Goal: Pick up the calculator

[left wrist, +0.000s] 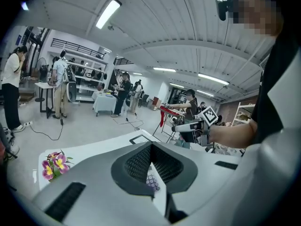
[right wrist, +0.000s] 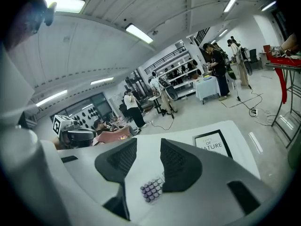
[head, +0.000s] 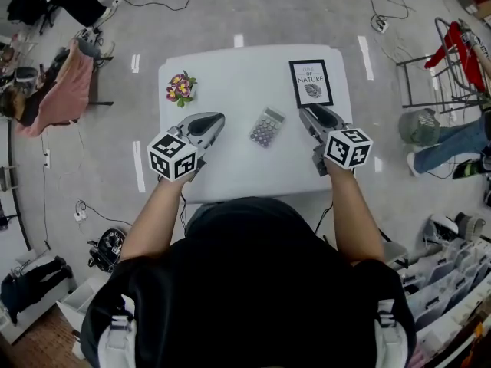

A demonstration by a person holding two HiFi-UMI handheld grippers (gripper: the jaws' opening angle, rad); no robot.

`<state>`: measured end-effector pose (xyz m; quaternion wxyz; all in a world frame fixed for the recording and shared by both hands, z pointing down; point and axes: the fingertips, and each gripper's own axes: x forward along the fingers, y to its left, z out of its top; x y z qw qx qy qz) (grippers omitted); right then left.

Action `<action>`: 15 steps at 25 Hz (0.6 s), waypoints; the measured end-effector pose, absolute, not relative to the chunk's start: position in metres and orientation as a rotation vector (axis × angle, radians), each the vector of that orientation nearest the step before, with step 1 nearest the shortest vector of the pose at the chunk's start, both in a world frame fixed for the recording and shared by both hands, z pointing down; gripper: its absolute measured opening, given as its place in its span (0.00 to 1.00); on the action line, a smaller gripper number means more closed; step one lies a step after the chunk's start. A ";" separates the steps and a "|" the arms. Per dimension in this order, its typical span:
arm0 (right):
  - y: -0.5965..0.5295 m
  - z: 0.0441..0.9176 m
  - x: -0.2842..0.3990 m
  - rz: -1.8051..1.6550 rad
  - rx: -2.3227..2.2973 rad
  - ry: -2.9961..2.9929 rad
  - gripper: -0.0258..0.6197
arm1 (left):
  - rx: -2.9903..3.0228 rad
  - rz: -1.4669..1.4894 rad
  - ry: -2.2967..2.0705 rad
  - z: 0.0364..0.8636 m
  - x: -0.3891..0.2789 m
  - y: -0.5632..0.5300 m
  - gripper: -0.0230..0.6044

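A grey calculator [head: 267,127] with purple keys lies flat in the middle of the white table [head: 230,167]. My left gripper [head: 217,118] hovers just left of it, jaws shut with nothing between them. In the left gripper view [left wrist: 150,149] a sliver of the calculator [left wrist: 151,180] shows behind the closed pads. To the calculator's right my right gripper [head: 307,111] is held open and empty. In the right gripper view [right wrist: 148,147] the calculator [right wrist: 151,190] lies below the gap between the pads.
A small bunch of pink and yellow flowers [head: 181,88] stands at the table's back left. A black-framed print [head: 311,83] lies at the back right. Chairs, cables and a red rack [head: 460,52] surround the table, and people stand in the room behind.
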<state>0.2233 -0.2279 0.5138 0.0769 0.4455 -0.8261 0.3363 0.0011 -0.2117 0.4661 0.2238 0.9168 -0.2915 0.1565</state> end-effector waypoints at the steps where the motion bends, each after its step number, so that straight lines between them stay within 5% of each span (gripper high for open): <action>1: -0.229 0.518 0.223 1.014 1.318 -2.471 0.30 | 2.523 0.434 -0.809 0.468 0.001 -0.212 0.06; 15: -0.256 0.591 0.218 1.142 1.127 -2.401 0.30 | 2.450 0.435 -0.862 0.493 0.004 -0.227 0.06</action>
